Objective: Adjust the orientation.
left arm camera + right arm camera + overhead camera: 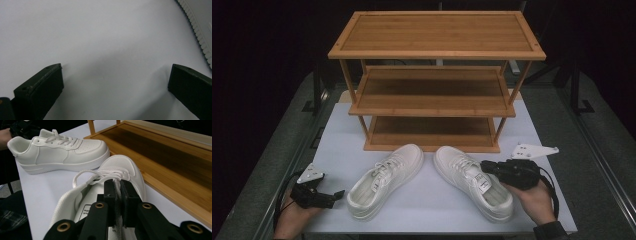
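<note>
Two white sneakers stand on the white table (432, 212) in front of a three-tier wooden shoe rack (437, 50). My right gripper (486, 167) is shut on the tongue of the right sneaker (454, 161); the right gripper view shows the jaws (120, 192) pinching the tongue above the toe (120, 166). The left sneaker (384, 180) lies angled, toe toward the rack, and appears side-on in the right gripper view (62, 152). My left gripper (339, 194) rests low beside its heel, open (116, 72) over bare table, with the ribbed sole edge (200, 32) at upper right.
The rack's bottom shelf (162, 157) lies just beyond the sneakers' toes, and its middle shelf (432, 92) and top shelf are bare. Dark floor and metal rails (602, 150) flank the table. A person's hand (534, 200) holds the right gripper.
</note>
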### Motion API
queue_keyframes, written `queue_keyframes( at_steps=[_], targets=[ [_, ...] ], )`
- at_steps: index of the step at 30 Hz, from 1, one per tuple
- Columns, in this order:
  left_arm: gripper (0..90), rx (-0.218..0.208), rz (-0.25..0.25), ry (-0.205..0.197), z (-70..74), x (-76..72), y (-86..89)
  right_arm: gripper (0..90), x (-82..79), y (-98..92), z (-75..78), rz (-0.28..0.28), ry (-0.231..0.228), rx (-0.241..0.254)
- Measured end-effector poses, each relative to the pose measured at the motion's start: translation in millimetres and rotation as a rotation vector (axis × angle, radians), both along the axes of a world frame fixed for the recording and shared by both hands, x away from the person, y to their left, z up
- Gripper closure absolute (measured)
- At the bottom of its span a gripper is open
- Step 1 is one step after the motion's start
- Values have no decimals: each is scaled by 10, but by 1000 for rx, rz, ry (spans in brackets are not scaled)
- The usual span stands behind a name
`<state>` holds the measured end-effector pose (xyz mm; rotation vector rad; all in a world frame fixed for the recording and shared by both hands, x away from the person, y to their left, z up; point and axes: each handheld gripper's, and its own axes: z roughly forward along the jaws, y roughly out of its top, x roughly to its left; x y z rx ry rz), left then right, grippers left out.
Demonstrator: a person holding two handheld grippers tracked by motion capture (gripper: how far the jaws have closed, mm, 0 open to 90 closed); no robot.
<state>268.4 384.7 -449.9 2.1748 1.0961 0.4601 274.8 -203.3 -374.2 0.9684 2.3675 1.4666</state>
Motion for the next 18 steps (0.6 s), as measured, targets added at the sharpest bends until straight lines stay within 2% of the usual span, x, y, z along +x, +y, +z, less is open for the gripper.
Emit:
queue_keyframes(
  at_steps=[1, 2, 6, 7, 8, 10, 12, 15, 18],
  targets=[
    [0, 0, 0, 0, 0, 0, 0, 838, 0, 0, 0, 0, 0, 0],
    [0, 0, 0, 0, 0, 0, 1, 836, 65, 54, -33, 4, 8, -5],
    [0, 0, -1, -2, -1, -3, 1, 822, 98, 31, -47, 5, 16, -2],
    [0, 0, -1, -2, 0, -3, 2, 777, 97, 8, -67, 5, 26, -10],
    [0, 0, 0, -2, 0, -3, 2, 777, 97, 8, -67, 5, 26, -10],
    [0, -1, 0, -1, 1, -1, 0, 680, 94, -20, -72, -1, 23, 9],
    [0, -3, 1, 1, 3, 1, 0, 605, 91, -43, -51, -6, 24, 6],
    [0, -7, -4, 5, 13, 4, 2, 474, 75, -62, -57, -20, 27, -23],
    [0, -27, -7, 2, 81, 3, -7, 436, 63, -83, -56, -27, 28, -26]
  ],
)
